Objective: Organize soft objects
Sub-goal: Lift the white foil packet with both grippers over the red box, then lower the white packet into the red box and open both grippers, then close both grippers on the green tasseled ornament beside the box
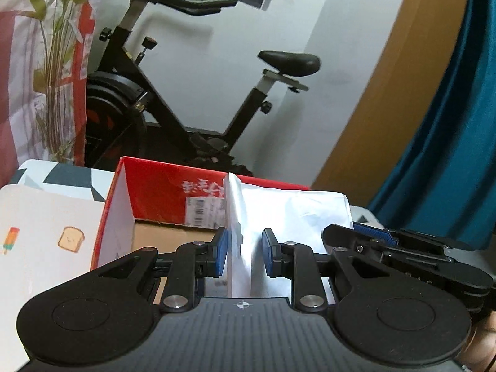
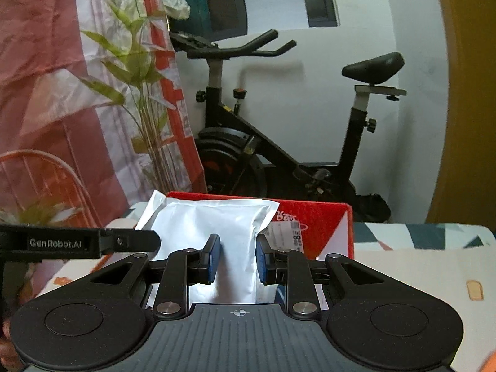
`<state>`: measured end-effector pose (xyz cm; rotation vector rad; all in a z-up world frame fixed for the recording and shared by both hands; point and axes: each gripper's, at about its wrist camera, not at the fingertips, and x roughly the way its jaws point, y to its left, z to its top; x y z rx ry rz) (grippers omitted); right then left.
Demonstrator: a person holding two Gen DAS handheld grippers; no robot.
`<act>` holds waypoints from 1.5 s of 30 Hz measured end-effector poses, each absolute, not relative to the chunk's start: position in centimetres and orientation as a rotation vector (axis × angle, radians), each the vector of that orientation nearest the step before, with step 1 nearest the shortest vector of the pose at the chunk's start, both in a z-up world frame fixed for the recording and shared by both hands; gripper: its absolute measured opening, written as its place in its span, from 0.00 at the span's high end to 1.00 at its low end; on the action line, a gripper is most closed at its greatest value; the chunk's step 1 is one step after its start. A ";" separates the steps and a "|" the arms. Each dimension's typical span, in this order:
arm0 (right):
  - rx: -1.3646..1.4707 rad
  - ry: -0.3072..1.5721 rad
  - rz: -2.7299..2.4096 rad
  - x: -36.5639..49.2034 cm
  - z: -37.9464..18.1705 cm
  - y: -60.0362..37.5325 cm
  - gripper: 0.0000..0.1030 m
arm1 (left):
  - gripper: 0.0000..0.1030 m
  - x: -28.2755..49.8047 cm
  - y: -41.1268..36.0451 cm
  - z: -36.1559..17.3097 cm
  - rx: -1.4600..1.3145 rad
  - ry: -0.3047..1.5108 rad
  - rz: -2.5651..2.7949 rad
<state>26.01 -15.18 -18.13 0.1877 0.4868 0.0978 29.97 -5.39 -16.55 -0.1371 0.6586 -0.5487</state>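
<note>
A white soft pouch (image 1: 294, 210) hangs over an open red cardboard box (image 1: 161, 186), held by both grippers. In the left wrist view my left gripper (image 1: 245, 251) is shut on the pouch's near edge, its blue pads (image 1: 221, 252) pressing a fold from both sides. My right gripper (image 1: 375, 237) grips the same pouch further right. In the right wrist view the right gripper (image 2: 237, 259) is shut on the pouch (image 2: 210, 217), with the red box (image 2: 316, 220) behind it. The left gripper (image 2: 136, 241) reaches in from the left edge. The box floor is mostly hidden.
The box stands on a table with a grey-and-white patterned cloth (image 1: 62, 176) and a cream mat printed with toast drawings (image 1: 46, 217). Behind the table are a black exercise bike (image 1: 173, 93), a tall green plant (image 2: 145, 99), a red-and-pink curtain (image 2: 46, 62) and a blue drape (image 1: 449, 124).
</note>
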 end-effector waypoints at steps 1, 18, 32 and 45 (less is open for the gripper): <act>0.185 0.491 0.100 26.7 -18.5 -15.2 0.78 | 0.75 30.5 -5.4 -16.7 -0.132 0.665 -0.543; 0.197 0.688 0.070 31.4 -25.5 -15.2 0.78 | 0.75 34.3 -7.1 -22.0 -0.027 0.833 -0.513; 0.187 0.714 0.002 29.5 -24.7 -15.8 0.72 | 0.75 32.3 -5.1 -20.0 -0.062 0.801 -0.568; 0.211 0.598 0.051 22.5 -21.5 -13.8 0.71 | 0.75 26.7 0.5 -18.1 -0.034 0.738 -0.523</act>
